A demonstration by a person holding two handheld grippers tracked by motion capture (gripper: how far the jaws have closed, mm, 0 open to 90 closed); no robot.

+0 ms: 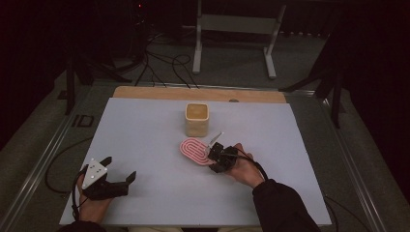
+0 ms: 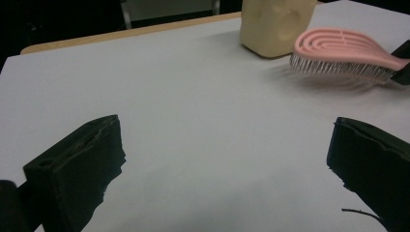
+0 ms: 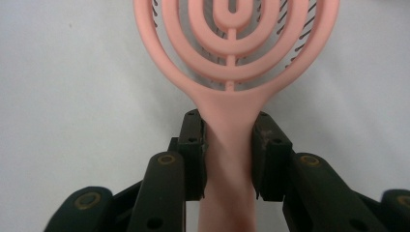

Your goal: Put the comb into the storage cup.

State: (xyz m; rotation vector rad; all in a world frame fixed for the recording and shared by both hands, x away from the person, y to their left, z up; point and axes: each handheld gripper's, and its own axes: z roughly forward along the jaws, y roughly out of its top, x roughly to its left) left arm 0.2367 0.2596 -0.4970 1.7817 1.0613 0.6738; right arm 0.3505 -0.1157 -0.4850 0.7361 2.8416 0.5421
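1. Clearly, the right tool [image 3: 227, 145] pinches the pink hairbrush [image 3: 232, 58] by its handle, one jaw on each side, the oval head jutting out ahead of the jaws.
2. From the left gripper view the hairbrush [image 2: 338, 50] hangs bristles-down above the white tabletop [image 1: 145, 140], just beside the beige cube-shaped holder [image 1: 197, 119].
3. Well apart, the left tool [image 1: 118, 171] sits low with jaws spread, gripping nothing.

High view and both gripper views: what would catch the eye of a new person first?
The pink hairbrush near the table's middle, its handle clamped by the right gripper, bristles down and seemingly lifted off the white table. Just behind it stands a beige square container. The left gripper waits open near the front left.
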